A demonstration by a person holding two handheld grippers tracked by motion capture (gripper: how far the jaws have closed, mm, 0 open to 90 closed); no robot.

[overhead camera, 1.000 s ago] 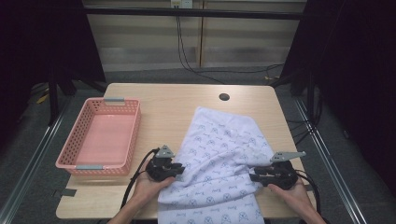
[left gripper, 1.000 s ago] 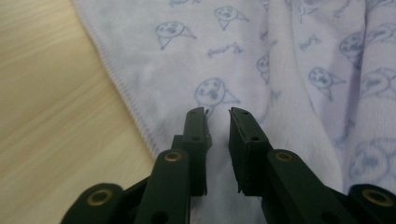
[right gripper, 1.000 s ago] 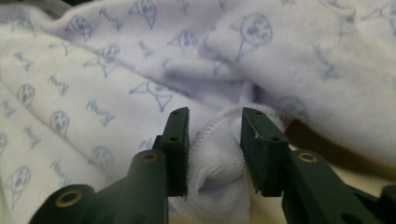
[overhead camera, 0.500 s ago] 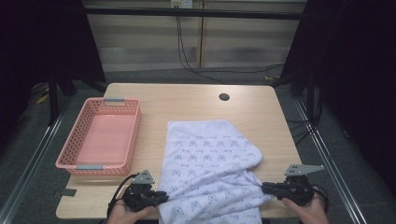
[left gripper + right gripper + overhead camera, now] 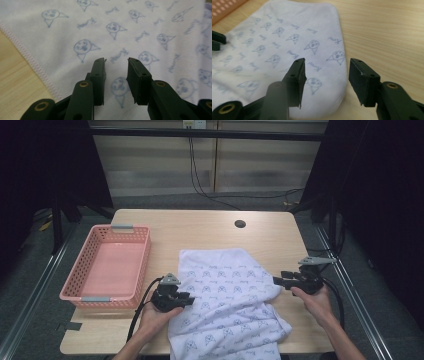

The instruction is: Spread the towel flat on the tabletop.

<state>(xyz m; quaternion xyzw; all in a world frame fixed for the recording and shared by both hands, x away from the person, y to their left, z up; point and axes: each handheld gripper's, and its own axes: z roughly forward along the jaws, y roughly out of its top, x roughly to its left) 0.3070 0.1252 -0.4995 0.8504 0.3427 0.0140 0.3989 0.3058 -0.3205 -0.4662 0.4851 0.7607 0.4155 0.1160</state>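
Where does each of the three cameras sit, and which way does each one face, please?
High view: above the person's side, facing forward and down on the wooden table; both forearms show.
Left gripper view: on the left gripper, facing the white printed cloth; open jaws show.
Right gripper view: on the right gripper, facing the cloth's rounded edge; open jaws show.
All share the cloth.

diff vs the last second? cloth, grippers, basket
The cloth was folded and dragged toward the near edge; it now lies narrower, its front overhanging. The left gripper and right gripper have just been opening, jaws gaping over the cloth's left and right edges, nothing pinched. The pink basket and table are unchanged.
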